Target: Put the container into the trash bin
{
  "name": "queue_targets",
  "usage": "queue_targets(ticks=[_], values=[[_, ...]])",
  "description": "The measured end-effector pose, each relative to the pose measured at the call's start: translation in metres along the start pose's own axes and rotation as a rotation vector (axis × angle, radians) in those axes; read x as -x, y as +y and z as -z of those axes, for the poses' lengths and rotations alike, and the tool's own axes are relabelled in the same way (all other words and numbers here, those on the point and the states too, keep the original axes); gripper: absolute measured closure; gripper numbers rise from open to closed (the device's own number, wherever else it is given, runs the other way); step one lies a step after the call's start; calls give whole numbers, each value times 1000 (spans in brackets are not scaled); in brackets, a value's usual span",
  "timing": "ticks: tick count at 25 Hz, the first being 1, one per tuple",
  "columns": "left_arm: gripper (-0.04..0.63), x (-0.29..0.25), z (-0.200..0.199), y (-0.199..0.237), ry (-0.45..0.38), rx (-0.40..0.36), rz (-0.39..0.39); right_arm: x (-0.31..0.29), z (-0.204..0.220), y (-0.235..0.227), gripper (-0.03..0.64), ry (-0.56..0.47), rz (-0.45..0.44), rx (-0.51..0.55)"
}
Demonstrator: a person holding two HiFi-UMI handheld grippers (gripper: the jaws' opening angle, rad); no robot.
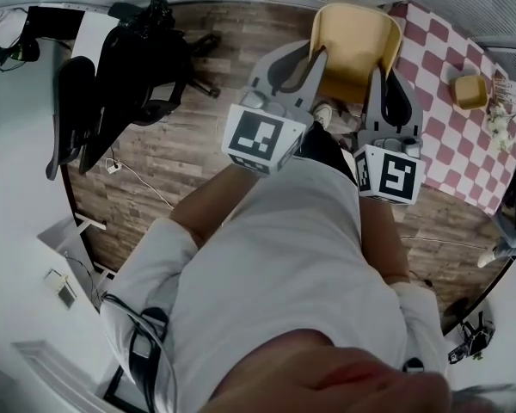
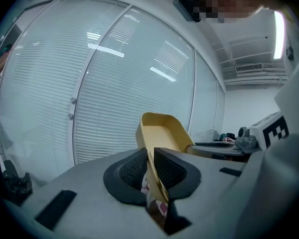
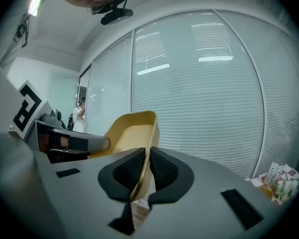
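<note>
Floor: brown-grey wood planks [image 1: 172,157], laid across the middle of the head view.
Window wall: tall glazed panels [image 2: 114,83] backed by closed white horizontal blinds; slim vertical frames [image 2: 194,93] separate the panels.
Ceiling: white, carrying one lit linear light strip [image 2: 278,29] and a slatted air vent [image 2: 249,67] near it.
Reflections: bright bars of light [image 3: 214,59] show on the glass.
Chair: black office chair [image 1: 112,93] on a castor base, standing on the floor at upper left.
Cable: thin white cable [image 1: 142,183] lying on the floor just beside the chair.
Counter: upper right, covered with a red-and-white checked cloth [image 1: 464,144].
Left border: white surfaces [image 1: 17,196] edge the floor.
</note>
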State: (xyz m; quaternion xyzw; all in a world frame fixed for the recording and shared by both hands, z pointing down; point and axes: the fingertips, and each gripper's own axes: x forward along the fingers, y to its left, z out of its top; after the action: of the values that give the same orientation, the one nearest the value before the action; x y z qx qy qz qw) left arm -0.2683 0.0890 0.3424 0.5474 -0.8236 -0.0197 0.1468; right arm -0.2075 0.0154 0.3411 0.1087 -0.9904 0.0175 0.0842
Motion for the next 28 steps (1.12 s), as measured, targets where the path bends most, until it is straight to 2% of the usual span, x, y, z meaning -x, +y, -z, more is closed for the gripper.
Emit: queue_targets(ticks=[8, 18, 28], values=[[528, -26, 44, 10, 64, 32, -15, -18, 46, -14, 566, 83, 1, -26], [528, -69, 115, 26, 146, 86, -12, -49, 126, -37, 566, 179, -3, -47], [532, -118, 169, 42, 199, 111, -2, -83, 189, -66, 568, 230, 24, -69]])
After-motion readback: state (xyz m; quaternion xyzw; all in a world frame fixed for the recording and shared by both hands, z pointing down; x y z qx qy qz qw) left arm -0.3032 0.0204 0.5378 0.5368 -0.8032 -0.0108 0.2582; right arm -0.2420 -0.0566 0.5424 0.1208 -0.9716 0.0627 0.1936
